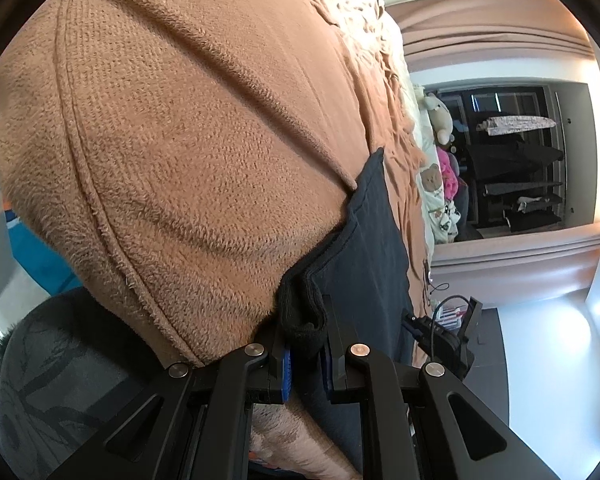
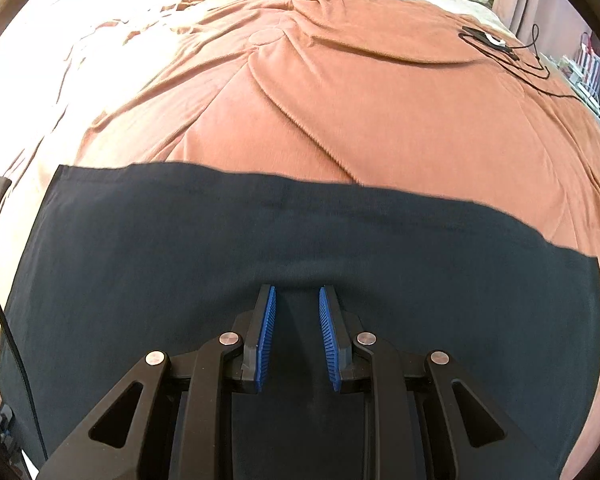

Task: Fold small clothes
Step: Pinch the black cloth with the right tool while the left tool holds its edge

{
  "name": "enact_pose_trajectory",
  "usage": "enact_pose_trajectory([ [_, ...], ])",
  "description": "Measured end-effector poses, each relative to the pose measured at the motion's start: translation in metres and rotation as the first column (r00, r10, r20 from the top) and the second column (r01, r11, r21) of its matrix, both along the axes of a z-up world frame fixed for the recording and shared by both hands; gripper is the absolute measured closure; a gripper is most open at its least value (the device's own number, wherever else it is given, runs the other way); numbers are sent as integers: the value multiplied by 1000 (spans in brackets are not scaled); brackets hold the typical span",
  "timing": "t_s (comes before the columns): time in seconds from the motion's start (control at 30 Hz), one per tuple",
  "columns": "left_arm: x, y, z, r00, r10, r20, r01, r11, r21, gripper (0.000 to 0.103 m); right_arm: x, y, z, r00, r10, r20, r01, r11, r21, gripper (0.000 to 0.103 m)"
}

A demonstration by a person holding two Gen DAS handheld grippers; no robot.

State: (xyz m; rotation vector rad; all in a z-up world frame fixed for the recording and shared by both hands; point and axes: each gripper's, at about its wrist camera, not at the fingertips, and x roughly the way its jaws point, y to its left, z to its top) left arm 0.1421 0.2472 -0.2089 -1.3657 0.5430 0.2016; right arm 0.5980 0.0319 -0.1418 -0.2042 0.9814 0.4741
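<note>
A dark navy garment [image 2: 180, 240] lies spread flat on an orange-brown fleece blanket [image 2: 380, 100], its far edge running straight across the right wrist view. My right gripper [image 2: 297, 292] points down onto the middle of it. Its blue pads [image 2: 269, 332] stand a little apart with only flat cloth showing in the gap. In the left wrist view, my left gripper [image 1: 304, 320] is shut on a bunched, thick hem of the same dark garment [image 1: 372, 240], which stretches away along the blanket [image 1: 180, 120].
A black cable with a small device [image 2: 492, 40] lies on the blanket at the far right. Beyond it, a box of small items [image 2: 588, 64] sits off the bed. Plush toys [image 1: 440, 112] and a dark shelf unit [image 1: 520, 168] stand past the bed.
</note>
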Motion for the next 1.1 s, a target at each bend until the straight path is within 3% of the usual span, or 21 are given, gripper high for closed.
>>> enact_pose_trajectory([
  [0.5, 3, 2, 2, 1000, -27, 13, 27, 1000, -9, 94, 57, 12, 8, 999, -37, -15, 38, 999, 9, 83],
  [0.6, 6, 5, 7, 999, -46, 20, 46, 999, 4, 95, 50, 7, 22, 999, -45, 5, 45, 998, 31, 83],
  [0.77, 10, 7, 16, 990, -89, 109, 88, 996, 13, 95, 26, -13, 42, 999, -46, 18, 44, 996, 78, 83],
  [1.1, 28, 11, 49, 963, -159, 218, 155, 987, 35, 95, -33, -51, 40, 998, -2, -55, 11, 985, 175, 83],
])
